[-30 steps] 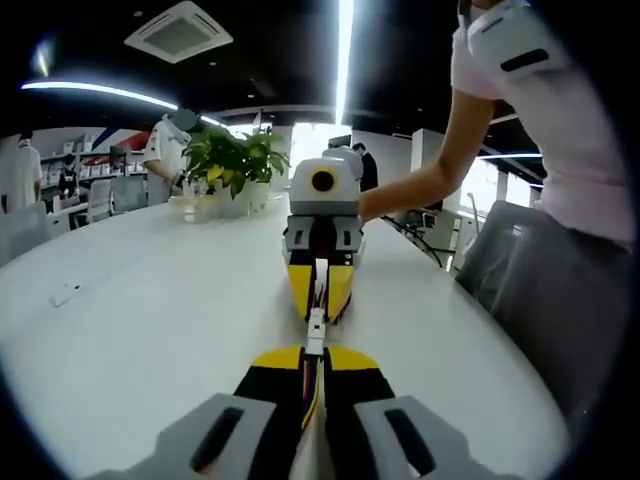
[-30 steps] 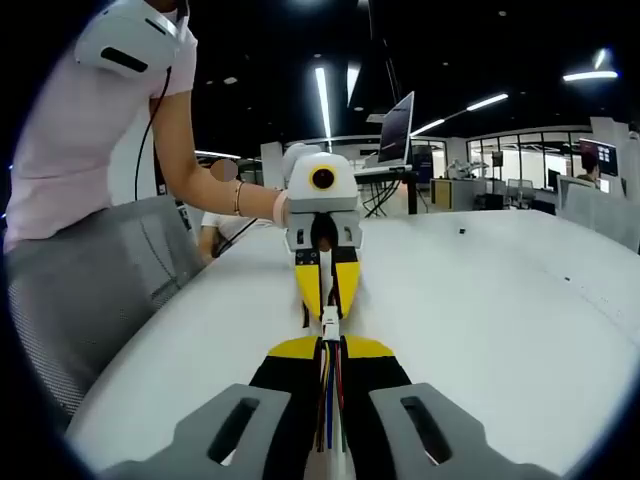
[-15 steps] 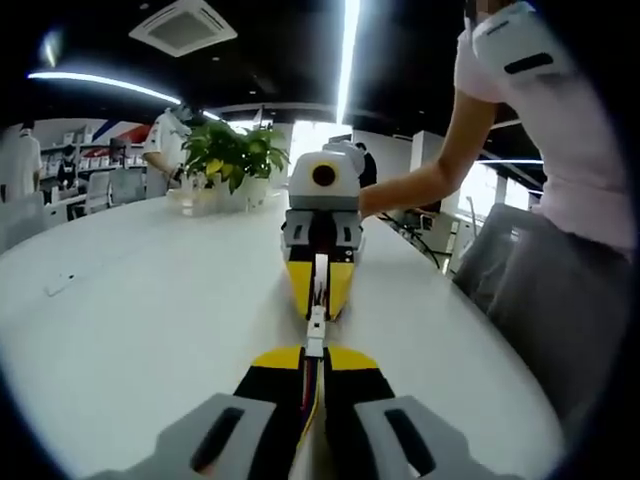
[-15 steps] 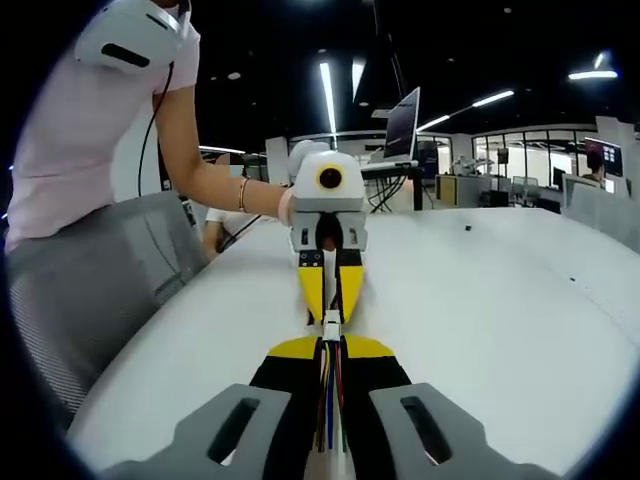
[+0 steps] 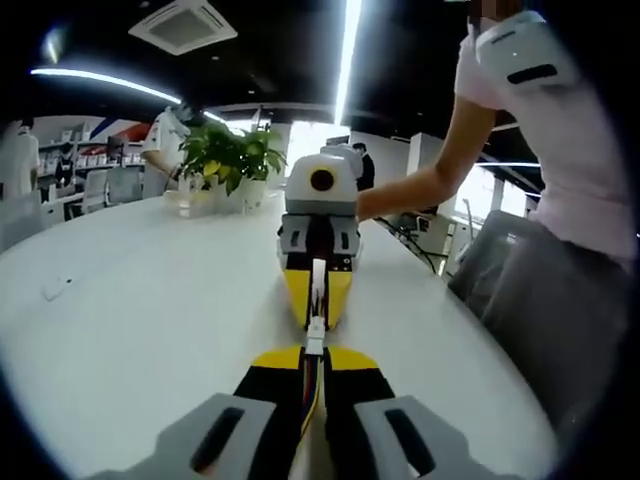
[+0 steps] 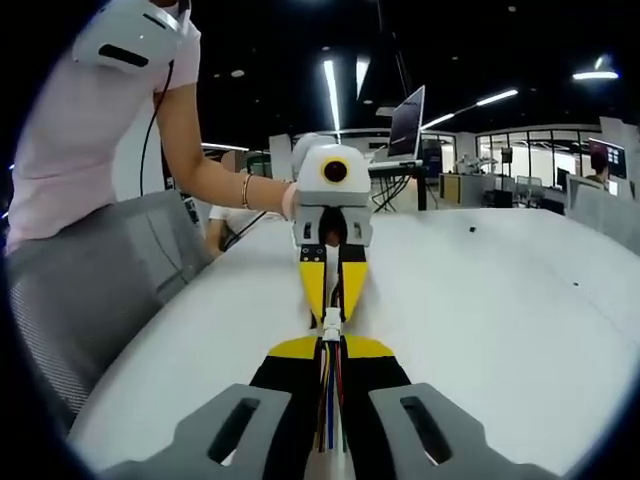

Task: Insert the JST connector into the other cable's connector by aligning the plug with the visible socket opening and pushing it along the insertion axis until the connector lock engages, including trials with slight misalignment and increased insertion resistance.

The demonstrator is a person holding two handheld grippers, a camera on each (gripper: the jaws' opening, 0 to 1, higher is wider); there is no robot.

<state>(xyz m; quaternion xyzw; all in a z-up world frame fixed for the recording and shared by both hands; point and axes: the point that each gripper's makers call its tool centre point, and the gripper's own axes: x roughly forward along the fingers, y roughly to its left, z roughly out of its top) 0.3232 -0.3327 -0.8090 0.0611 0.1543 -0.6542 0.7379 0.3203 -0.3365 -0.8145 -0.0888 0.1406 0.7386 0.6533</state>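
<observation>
The JST connector [image 5: 315, 337] is sitting between my two grippers above a white table [image 5: 130, 330], its small white housing meeting the other cable's connector [image 6: 331, 324] nose to nose at the jaw tips. I am clamping my left gripper [image 5: 314, 356] on its cable, the coloured wires [image 5: 312, 385] running back between the closed yellow-tipped jaws, and I am clamping my right gripper [image 6: 331, 345] the same way on the second cable's wires [image 6: 331, 395]. In the left gripper view the right gripper is facing me head-on; in the right gripper view the left one is doing likewise, so the two cables are lying roughly along one line. Whether the lock has caught is too small to tell. I am judging the risk to be in the push: if the housings are sitting slightly off-axis, pressing harder could jam the plug at the socket mouth or bend its pins, and because I am gripping wire rather than housing, added resistance could make the wires buckle or slide through the jaws.
</observation>
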